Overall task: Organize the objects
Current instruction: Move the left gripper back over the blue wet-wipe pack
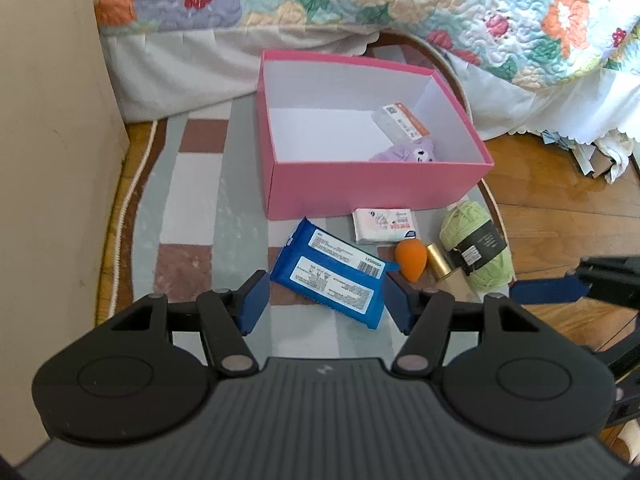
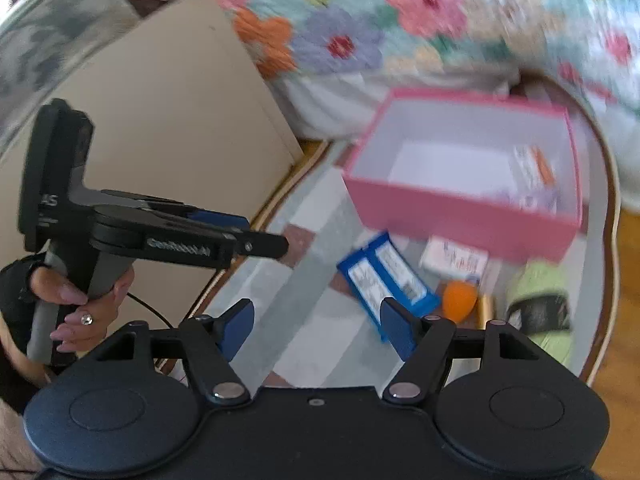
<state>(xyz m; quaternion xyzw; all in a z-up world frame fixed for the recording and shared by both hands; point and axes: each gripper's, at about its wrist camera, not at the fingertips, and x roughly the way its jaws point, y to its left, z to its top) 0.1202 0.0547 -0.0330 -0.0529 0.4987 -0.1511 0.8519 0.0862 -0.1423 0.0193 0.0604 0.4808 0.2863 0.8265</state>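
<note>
The blue pack [image 1: 329, 277] lies flat on the rug [image 1: 192, 216], just in front of the left claw [image 1: 324, 302] and nearer to it than to the right claw [image 2: 316, 330], and its long side slants from far-left to near-right across the gap. Both claws have their fingers apart and hold nothing. Behind the pack, the pink box [image 1: 372, 188] holds a small white packet [image 1: 400, 122] and a purple soft toy [image 1: 408, 153]; a tissue pack [image 1: 384, 225], an orange sponge [image 1: 411, 258], a gold tube [image 1: 439, 267] and green yarn [image 1: 476, 248] wait outside on the rug.
</note>
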